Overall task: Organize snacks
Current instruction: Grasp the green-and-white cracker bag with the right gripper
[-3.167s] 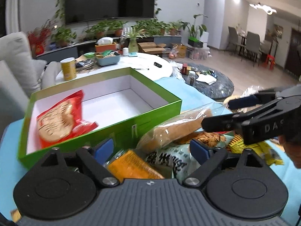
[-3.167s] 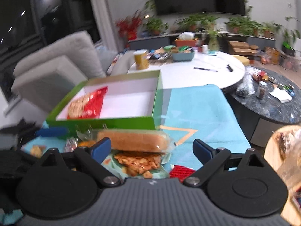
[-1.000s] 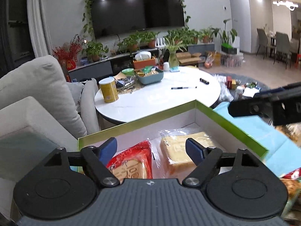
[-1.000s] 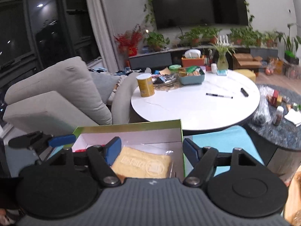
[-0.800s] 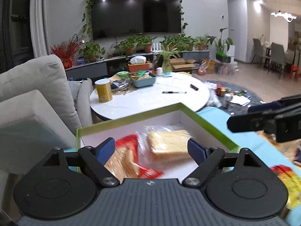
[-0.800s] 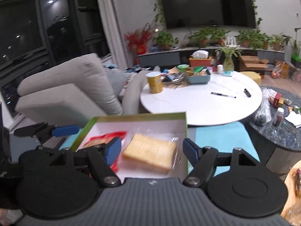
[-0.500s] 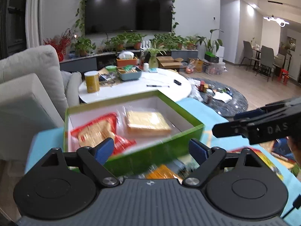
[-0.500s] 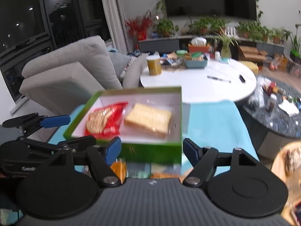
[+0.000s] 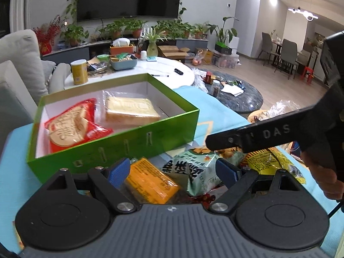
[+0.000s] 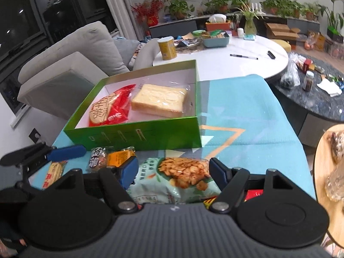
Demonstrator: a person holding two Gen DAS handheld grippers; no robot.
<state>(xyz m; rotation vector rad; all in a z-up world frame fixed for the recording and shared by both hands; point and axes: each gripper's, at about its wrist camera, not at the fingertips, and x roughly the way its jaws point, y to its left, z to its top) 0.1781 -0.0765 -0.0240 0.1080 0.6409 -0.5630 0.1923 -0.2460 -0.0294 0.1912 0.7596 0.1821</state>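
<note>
Snack pile (image 9: 191, 172) before green box (image 9: 120, 148); yellow packet (image 9: 273, 161) in left view only.

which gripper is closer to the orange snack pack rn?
Left. The orange snack pack lies just ahead of the left gripper, beside its left finger. The right gripper is over the pale green chip bag, with the orange pack off beyond its left finger.
</note>
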